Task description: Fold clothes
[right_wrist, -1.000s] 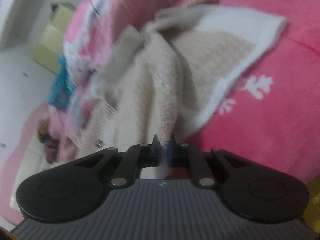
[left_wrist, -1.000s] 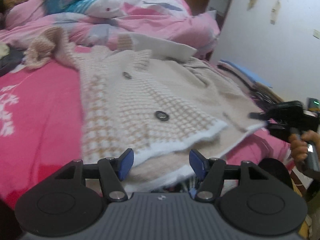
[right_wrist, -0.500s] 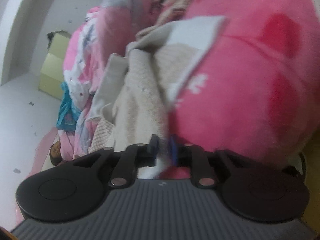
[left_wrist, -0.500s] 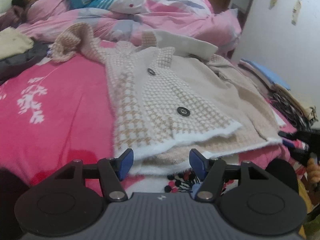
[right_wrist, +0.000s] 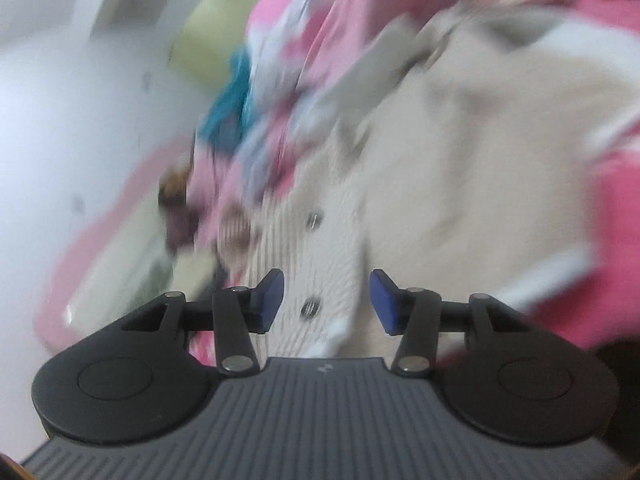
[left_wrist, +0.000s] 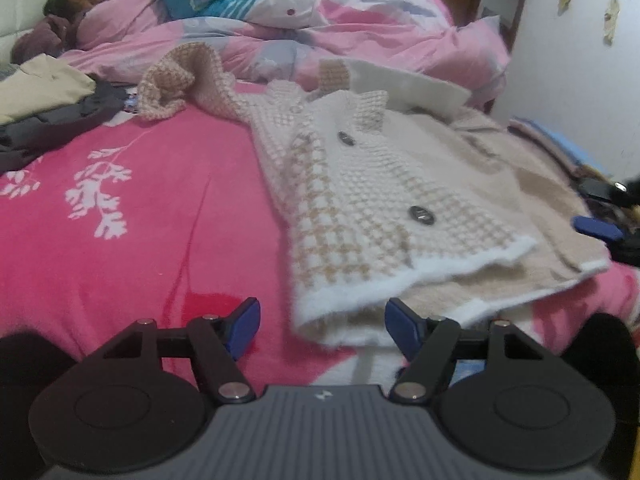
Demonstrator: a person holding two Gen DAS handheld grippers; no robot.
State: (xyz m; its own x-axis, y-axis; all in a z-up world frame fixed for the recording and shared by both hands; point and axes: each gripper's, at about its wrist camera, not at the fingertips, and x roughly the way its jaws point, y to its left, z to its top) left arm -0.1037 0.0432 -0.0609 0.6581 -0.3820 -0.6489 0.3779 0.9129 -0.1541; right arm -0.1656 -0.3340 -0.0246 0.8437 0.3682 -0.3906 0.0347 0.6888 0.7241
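We find both tongs, left (left_wrist: 322, 326) and right (right_wrist: 326, 300), spread wide and empty. The cardigan (left_wrist: 384, 216) lies on the bed (left_wrist: 140, 240) ahead, partly folded. Next grip: likely its hem.

To the left of my left gripper (left_wrist: 322, 326) the pink blanket (left_wrist: 132, 216) lies flat and bare, so there is free room to pass. Straight ahead the checked cardigan (left_wrist: 372, 208) covers the bed, its white hem just beyond my spread fingers. At the far left a pile of dark and pale clothes (left_wrist: 48, 108) blocks the way, and behind it a crumpled quilt (left_wrist: 328, 36) rises. My right gripper (right_wrist: 326, 300) stands spread over the cardigan; its view is blurred.
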